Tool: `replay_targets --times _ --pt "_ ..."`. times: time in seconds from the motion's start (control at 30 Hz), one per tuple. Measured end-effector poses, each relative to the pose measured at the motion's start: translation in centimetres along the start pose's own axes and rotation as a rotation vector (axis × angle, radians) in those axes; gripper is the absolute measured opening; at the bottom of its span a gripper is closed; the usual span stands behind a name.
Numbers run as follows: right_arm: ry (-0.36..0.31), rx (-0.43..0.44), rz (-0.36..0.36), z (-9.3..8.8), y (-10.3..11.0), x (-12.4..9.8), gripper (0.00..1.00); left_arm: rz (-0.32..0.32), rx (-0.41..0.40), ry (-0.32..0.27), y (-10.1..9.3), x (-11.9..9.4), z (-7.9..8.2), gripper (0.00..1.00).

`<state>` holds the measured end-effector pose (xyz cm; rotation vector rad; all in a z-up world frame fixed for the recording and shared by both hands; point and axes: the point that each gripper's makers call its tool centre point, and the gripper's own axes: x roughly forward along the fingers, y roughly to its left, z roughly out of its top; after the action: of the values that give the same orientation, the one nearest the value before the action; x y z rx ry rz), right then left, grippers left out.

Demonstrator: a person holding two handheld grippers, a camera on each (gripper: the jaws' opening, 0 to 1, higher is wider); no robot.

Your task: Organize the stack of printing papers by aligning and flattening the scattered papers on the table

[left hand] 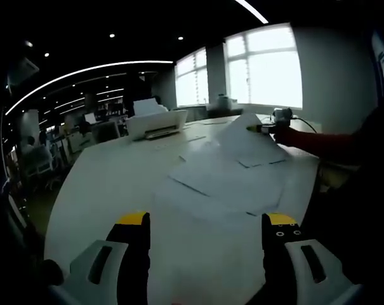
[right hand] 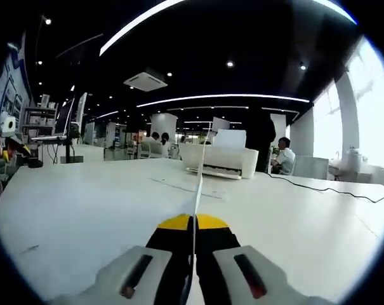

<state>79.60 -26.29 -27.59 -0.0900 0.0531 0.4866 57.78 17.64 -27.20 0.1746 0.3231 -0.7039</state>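
Note:
Several white sheets of paper (left hand: 226, 181) lie scattered and overlapping on the white table (left hand: 109, 184). My left gripper (left hand: 207, 222) hovers low over the near end of the papers, jaws wide open with nothing between them. At the far side, my right gripper (left hand: 272, 126) holds one sheet (left hand: 245, 136) by its edge, tilted up off the pile. In the right gripper view, the right gripper (right hand: 193, 223) is shut on that sheet (right hand: 198, 187), seen edge-on as a thin vertical line. The left gripper (right hand: 6, 136) shows at the left rim.
A white printer (left hand: 155, 122) (right hand: 220, 160) stands on the table beyond the papers, with a cable (right hand: 325, 187) trailing to the right. A red sleeve (left hand: 325, 141) reaches in from the right. People sit at desks in the background. Windows light the far wall.

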Motion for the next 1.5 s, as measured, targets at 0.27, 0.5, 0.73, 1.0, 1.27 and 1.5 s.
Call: replay_targets --times 0.27,0.5,0.73,1.0,1.27,1.5 --pt "-0.011 0.014 0.014 0.6 0.2 -0.2 0.00 0.003 0.000 -0.004 0.1 -0.1 0.0 0.74" --pt "-0.006 0.019 0.027 1.0 0.9 -0.5 0.00 0.003 -0.002 -0.005 0.2 -0.1 -0.1 0.74" --pt "0.009 0.036 0.025 1.5 0.9 -0.7 0.00 0.003 0.001 -0.012 0.1 -0.1 0.3 0.74" --pt "0.009 0.025 0.048 2.2 2.1 -1.1 0.00 -0.003 0.005 -0.013 0.0 0.1 0.5 0.74" --pt "-0.022 0.019 0.086 3.8 3.1 -1.9 0.00 -0.006 0.008 -0.021 0.0 0.2 0.8 0.74" --pt "-0.033 0.021 0.109 4.5 4.1 -2.3 0.00 -0.002 0.003 -0.028 0.0 0.1 0.8 0.74"
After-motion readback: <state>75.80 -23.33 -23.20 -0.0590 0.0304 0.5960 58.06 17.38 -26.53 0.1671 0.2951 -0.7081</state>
